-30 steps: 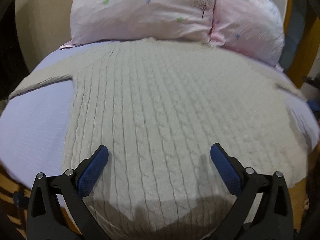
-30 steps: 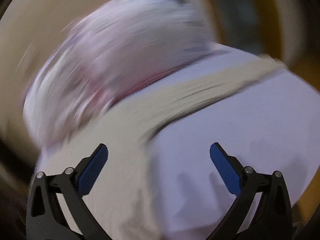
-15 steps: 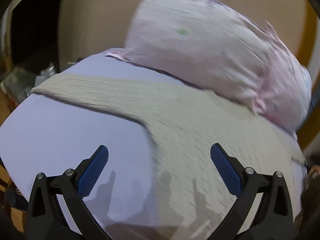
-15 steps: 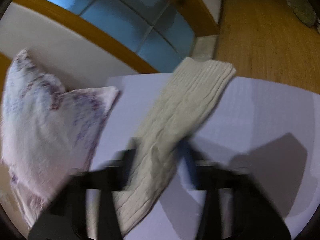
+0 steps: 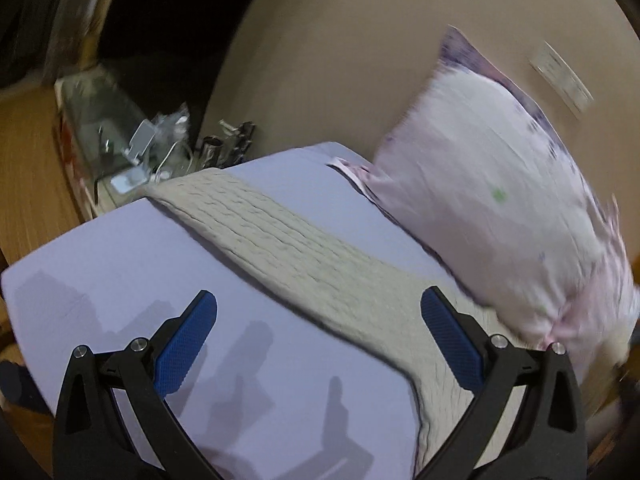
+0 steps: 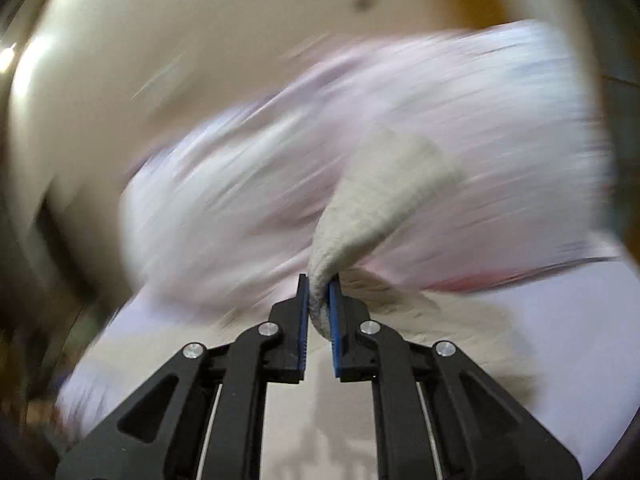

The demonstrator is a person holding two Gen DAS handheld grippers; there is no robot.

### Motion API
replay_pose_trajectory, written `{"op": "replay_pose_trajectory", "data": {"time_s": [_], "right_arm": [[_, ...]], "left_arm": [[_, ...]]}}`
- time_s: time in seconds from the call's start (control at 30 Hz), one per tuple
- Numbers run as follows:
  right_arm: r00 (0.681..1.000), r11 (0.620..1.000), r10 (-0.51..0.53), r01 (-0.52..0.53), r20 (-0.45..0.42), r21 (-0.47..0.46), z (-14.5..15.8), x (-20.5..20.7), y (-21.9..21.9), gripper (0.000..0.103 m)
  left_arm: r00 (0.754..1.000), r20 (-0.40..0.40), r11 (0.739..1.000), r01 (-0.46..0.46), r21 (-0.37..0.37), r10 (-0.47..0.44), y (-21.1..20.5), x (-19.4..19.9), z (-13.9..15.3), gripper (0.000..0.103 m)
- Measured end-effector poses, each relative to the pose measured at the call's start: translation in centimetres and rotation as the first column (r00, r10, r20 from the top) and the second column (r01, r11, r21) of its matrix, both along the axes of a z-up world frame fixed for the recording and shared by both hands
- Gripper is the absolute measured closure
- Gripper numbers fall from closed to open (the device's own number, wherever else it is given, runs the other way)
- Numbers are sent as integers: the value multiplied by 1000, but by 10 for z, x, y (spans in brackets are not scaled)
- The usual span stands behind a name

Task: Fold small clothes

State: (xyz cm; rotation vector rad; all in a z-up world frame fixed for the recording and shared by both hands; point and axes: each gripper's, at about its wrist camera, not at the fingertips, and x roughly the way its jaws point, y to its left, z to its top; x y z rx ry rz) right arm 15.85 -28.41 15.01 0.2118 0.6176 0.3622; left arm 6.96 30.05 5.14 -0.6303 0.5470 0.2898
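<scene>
sweater (image 5: 304,248) lies flat on the bed (image 5: 120,264), one sleeve stretched beside the pillow (image 5: 492,184). right hand-held gripper (image 6: 319,300) pinches a lifted sleeve end; left hand-held gripper (image 5: 318,336) hovers open. carrying that sleeve low across the body should keep the fold flat.

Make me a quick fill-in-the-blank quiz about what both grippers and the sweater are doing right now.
1. The right gripper is shut on a bunched piece of the ____.
2. The left gripper has its jaws wide ____.
3. The sweater sleeve lies flat on a ____ coloured sheet.
4. Behind the sleeve, a pink ____ leans against the wall.

Missing words: sweater; open; lavender; pillow
</scene>
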Motion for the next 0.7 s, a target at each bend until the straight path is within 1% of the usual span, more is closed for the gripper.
{"op": "replay_pose_trajectory", "data": {"time_s": [0.03, 0.07, 0.1, 0.13, 0.17, 0.2, 0.23, 0.27, 0.3, 0.33, 0.4, 0.47, 0.5, 0.53, 0.57, 0.6, 0.63, 0.67, 0.7], "right_arm": [[987, 991, 134, -135, -88, -13, -21, 2, 45, 84], [965, 977, 207, -211, -159, -9, -35, 2, 71, 73], [947, 967, 249, -253, -203, 3, -46, 1, 87, 64], [943, 965, 257, -261, -212, 10, -49, -1, 91, 58], [948, 969, 246, -247, -203, 21, -50, -6, 89, 45], [958, 976, 217, -215, -186, 31, -47, -9, 81, 34], [966, 982, 188, -184, -176, 41, -45, -8, 72, 31], [975, 988, 149, -140, -166, 65, -40, -14, 55, 30], [979, 991, 121, -109, -165, 84, -39, -12, 41, 29], [982, 992, 98, -83, -163, 95, -35, -20, 29, 29], [987, 995, 46, -31, -152, 96, -30, -26, 7, 24], [990, 996, 7, 6, -141, 92, -28, -23, -16, 23], [991, 995, -8, 21, -133, 97, -26, -23, -23, 23], [992, 993, -29, 42, -119, 109, -22, -26, -33, 22], [993, 992, -42, 55, -110, 116, -21, -24, -40, 20], [994, 990, -58, 69, -97, 121, -20, -23, -49, 18], [994, 989, -70, 81, -87, 122, -20, -21, -57, 18], [994, 989, -78, 87, -79, 123, -18, -21, -63, 17], [994, 989, -78, 88, -78, 122, -18, -22, -67, 17]], "left_arm": [[1000, -13, 999, -26, -22, 26, 8, 5, -3, 1], [999, -19, 998, -38, -41, 37, 13, 7, -6, 2], [999, -23, 997, -49, -66, 48, 21, 8, -9, 7], [998, -29, 993, -61, -96, 58, 27, 11, -13, 11], [997, -34, 988, -74, -138, 70, 37, 14, -19, 11], [996, -43, 983, -84, -163, 78, 43, 17, -24, 12], [993, -64, 976, -105, -188, 95, 53, 21, -30, 15], [991, -77, 971, -120, -204, 107, 59, 25, -35, 15], [989, -84, 966, -136, -221, 120, 68, 28, -39, 18], [988, -67, 962, -148, -228, 136, 74, 28, -40, 20], [985, -59, 948, -174, -265, 164, 89, 33, -43, 20], [981, -44, 932, -193, -306, 188, 105, 38, -45, 20], [979, -45, 927, -202, -316, 198, 110, 41, -46, 21], [977, -55, 925, -212, -317, 206, 114, 44, -46, 26], [972, -84, 927, -233, -293, 218, 120, 50, -45, 31], [968, -113, 929, -249, -275, 226, 123, 55, -45, 47], [959, -164, 932, -266, -245, 231, 124, 62, -44, 72], [955, -187, 935, -270, -228, 230, 124, 66, -42, 85], [953, -197, 942, -267, -201, 228, 119, 71, -34, 93]]}}
